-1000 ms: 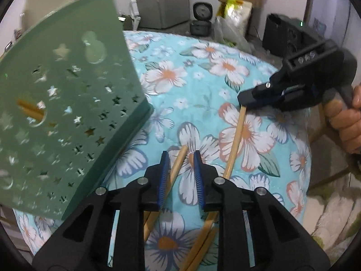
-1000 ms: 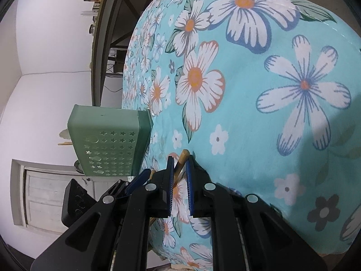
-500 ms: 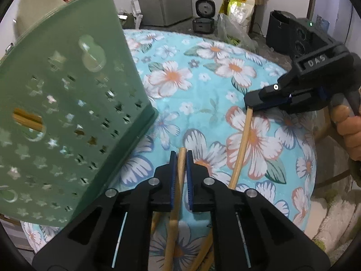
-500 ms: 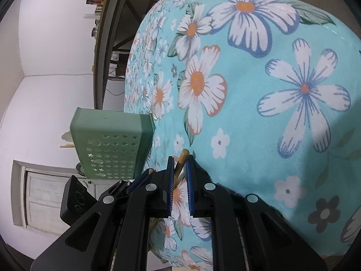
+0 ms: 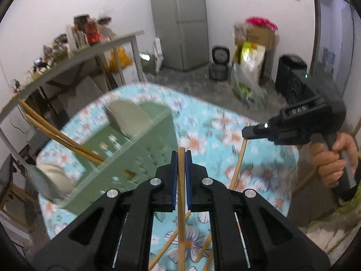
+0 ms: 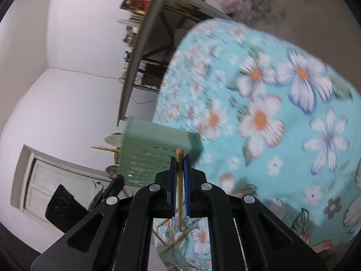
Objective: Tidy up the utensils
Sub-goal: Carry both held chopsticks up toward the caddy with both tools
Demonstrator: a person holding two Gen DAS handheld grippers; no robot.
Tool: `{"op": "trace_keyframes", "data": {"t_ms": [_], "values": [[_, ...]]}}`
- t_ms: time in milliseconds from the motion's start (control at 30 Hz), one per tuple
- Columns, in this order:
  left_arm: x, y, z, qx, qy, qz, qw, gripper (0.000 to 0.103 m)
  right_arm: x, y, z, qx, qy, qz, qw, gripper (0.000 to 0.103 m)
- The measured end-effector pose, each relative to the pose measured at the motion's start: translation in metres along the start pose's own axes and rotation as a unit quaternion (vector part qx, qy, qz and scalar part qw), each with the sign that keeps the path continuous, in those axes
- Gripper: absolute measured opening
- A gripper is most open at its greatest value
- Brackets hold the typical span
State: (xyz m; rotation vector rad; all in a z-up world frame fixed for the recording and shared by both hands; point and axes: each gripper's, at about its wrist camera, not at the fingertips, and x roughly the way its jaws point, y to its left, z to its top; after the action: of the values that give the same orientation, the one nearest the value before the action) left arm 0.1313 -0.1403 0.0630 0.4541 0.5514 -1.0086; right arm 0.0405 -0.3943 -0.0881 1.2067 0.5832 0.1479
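Floral tablecloth [image 5: 259, 180] fills the scene; the green holder [image 5: 140, 149] stands on it. Beside the holder, the left gripper [image 5: 181, 158] clamps 1 chopstick [image 5: 181, 203] near its top, as does the right gripper [image 6: 179, 162] with another chopstick [image 6: 179, 192]. Both sticks look light, stiff and slippery.

Both wrist views are evenly and fairly brightly lit by soft indoor light, its source out of view, with no hard shadows or glare. Motion blur smears the flowered tablecloth [image 6: 293, 103] and green utensil holder [image 5: 144, 149], perhaps worst toward the far table edge. Fisheye distortion bends the walls, and dark vignetting fills the corners.
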Motion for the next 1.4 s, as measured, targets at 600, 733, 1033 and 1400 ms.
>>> {"op": "trace_keyframes", "data": {"t_ms": [600, 733, 1033, 1400], "values": [[-0.164, 0.082, 0.060, -0.156, -0.219, 0.070, 0.9608, 0.006, -0.047, 0.119, 0.007, -0.185, -0.088, -0.005, 0.979, 0.006], [-0.178, 0.095, 0.076, -0.189, -0.269, 0.062, 0.9426, 0.006, -0.048, 0.119, 0.006, -0.186, -0.088, -0.007, 0.979, 0.006], [-0.145, 0.115, 0.099, -0.241, -0.345, 0.100, 0.9015, 0.006, -0.045, 0.114, 0.010, -0.177, -0.090, -0.023, 0.980, 0.006], [-0.066, 0.133, 0.110, -0.247, -0.314, 0.141, 0.9056, 0.006, -0.040, 0.101, 0.021, -0.165, -0.085, -0.032, 0.982, 0.006]]}}
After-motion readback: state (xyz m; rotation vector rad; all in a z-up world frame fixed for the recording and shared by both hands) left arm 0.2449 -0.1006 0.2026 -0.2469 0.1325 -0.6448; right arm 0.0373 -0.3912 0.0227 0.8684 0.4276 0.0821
